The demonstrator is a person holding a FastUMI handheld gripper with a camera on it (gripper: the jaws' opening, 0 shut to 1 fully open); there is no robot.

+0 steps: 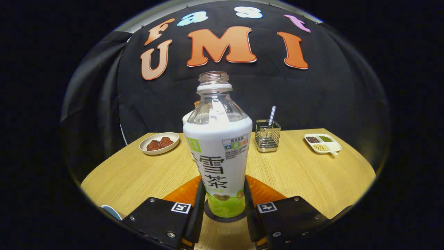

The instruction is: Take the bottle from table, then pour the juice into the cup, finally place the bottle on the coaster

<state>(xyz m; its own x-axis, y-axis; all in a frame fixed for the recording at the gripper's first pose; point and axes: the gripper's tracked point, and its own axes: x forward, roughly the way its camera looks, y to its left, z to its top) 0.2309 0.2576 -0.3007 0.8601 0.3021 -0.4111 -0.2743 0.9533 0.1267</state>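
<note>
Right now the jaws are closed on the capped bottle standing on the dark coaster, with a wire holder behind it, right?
Not quite: the bottle has no cap; its neck is open. The gripper view shows the rest: jaws against both sides, coaster beneath, wire holder behind.

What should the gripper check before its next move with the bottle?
1. Grip: the gripper has both fingers pressed on the white-labelled clear plastic bottle: ok.
2. Bottle upright: ok.
3. Cap off for pouring: the neck is open: ok.
4. Base: it sits over a dark round coaster on the wooden table; whether it touches: cannot tell.
5. Cup location: a white object peeks out behind the bottle; whether it is the cup: cannot tell.
6. Nearby wire utensil holder stands apart from the bottle: ok.
</note>
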